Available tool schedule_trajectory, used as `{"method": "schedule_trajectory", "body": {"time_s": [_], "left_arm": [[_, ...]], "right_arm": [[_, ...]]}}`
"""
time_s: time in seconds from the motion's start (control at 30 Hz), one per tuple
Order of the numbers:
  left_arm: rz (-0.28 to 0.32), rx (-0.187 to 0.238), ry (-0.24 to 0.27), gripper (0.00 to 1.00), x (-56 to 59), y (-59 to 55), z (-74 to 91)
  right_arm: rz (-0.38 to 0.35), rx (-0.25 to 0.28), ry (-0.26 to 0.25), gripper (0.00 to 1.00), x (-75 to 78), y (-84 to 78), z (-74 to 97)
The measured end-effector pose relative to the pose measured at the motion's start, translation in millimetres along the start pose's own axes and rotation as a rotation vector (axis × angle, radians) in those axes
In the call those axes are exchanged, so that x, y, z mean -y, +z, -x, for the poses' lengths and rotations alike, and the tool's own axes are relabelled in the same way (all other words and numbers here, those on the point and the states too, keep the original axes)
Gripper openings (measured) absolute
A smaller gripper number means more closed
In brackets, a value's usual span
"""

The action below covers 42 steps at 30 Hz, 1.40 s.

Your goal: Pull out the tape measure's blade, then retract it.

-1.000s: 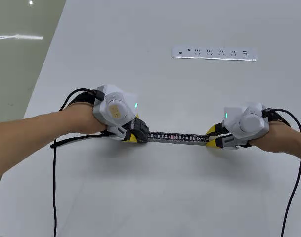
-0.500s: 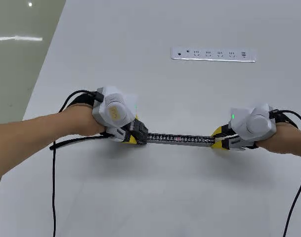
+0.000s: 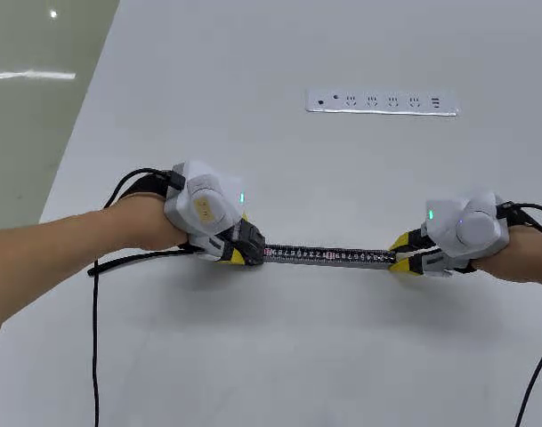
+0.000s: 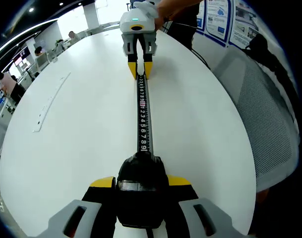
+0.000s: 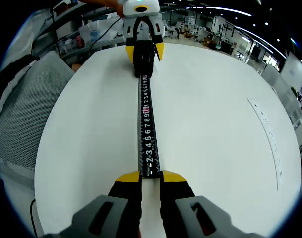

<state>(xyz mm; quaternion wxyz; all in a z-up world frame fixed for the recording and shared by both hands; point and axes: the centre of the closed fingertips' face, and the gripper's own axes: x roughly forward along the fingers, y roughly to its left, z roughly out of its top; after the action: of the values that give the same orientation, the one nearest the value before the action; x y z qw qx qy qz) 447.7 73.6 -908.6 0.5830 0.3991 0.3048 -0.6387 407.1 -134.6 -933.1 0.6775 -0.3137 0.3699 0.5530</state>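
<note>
A black tape measure case (image 3: pixel 247 248) (image 4: pixel 141 186) (image 5: pixel 144 60) rests on the white table, and my left gripper (image 3: pixel 238 252) (image 4: pixel 141 182) is shut on it. Its dark numbered blade (image 3: pixel 328 256) (image 4: pixel 143 114) (image 5: pixel 148 134) stretches flat across the table to the right. My right gripper (image 3: pixel 404 256) (image 5: pixel 151 176) is shut on the blade's free end. In the left gripper view the right gripper (image 4: pixel 140 69) faces me at the far end of the blade. The left gripper (image 5: pixel 145 52) stands at the far end of the blade in the right gripper view.
A white power strip (image 3: pixel 380 100) (image 4: pixel 50 101) (image 5: pixel 267 136) lies flat further back on the table (image 3: pixel 279 347). Black cables (image 3: pixel 97 356) trail from both grippers toward the near edge. The table's left edge (image 3: pixel 70 142) drops to a green floor. A mesh chair (image 4: pixel 270 114) stands beside the table.
My right gripper has moved to the right with the blade's end, so more of the blade is out. The left gripper and the case have stayed put.
</note>
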Motion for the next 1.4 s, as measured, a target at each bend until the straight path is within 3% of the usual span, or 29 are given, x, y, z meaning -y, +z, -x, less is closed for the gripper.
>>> {"method": "schedule_trajectory", "body": {"time_s": [0.73,1.4], "left_arm": [[-0.004,0.0,0.0,0.33,1.6,0.3,0.1],[0.0,0.005,0.012,0.34,-0.3,0.6,-1.6]], "right_arm": [[0.009,-0.009,0.002,0.13,-0.5,-14.5,9.8],[0.019,-0.034,0.007,0.14,-1.0,-17.3,9.9]]}}
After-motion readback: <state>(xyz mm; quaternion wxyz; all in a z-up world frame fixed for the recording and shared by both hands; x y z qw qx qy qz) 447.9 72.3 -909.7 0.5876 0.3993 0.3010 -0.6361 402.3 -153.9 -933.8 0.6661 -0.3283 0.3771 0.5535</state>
